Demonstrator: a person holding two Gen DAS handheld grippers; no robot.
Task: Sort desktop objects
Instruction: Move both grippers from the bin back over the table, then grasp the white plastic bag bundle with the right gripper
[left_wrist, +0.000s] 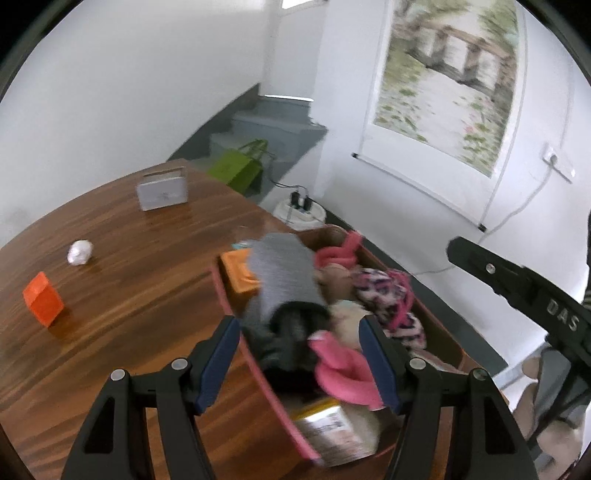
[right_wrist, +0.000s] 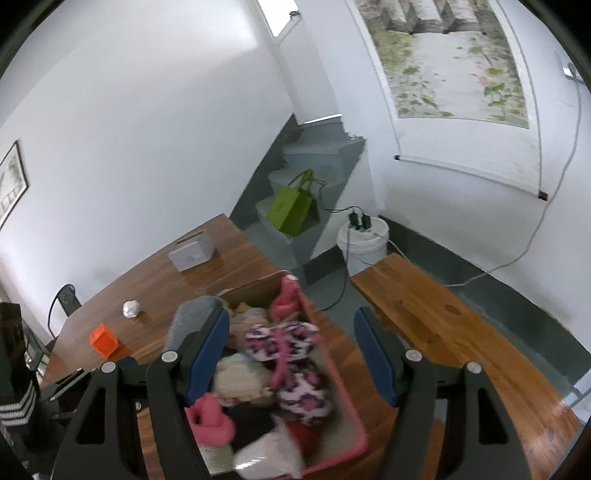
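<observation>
Two grippers are held over a pink-rimmed box (left_wrist: 225, 295) packed with soft things. The left gripper (left_wrist: 299, 354) is tilted downward, its jaws apart; a grey and black sock (left_wrist: 284, 280) lies between and just ahead of them, its long axis running away from the gripper, and no pad is seen pressing on it. The right gripper (right_wrist: 291, 354) is likewise angled down with its jaws apart and nothing clamped; a pink patterned cloth (right_wrist: 284, 343) lies between its fingers, lower down in the box.

Left of the left gripper and farther off, three things remain loose on the tabletop (left_wrist: 122, 332): an orange block (left_wrist: 43, 299) nearest, a crumpled white ball (left_wrist: 79, 252) beyond it, and a grey tin (left_wrist: 162, 189) farthest. Judged from this, the left hand is the nearer one for them.
</observation>
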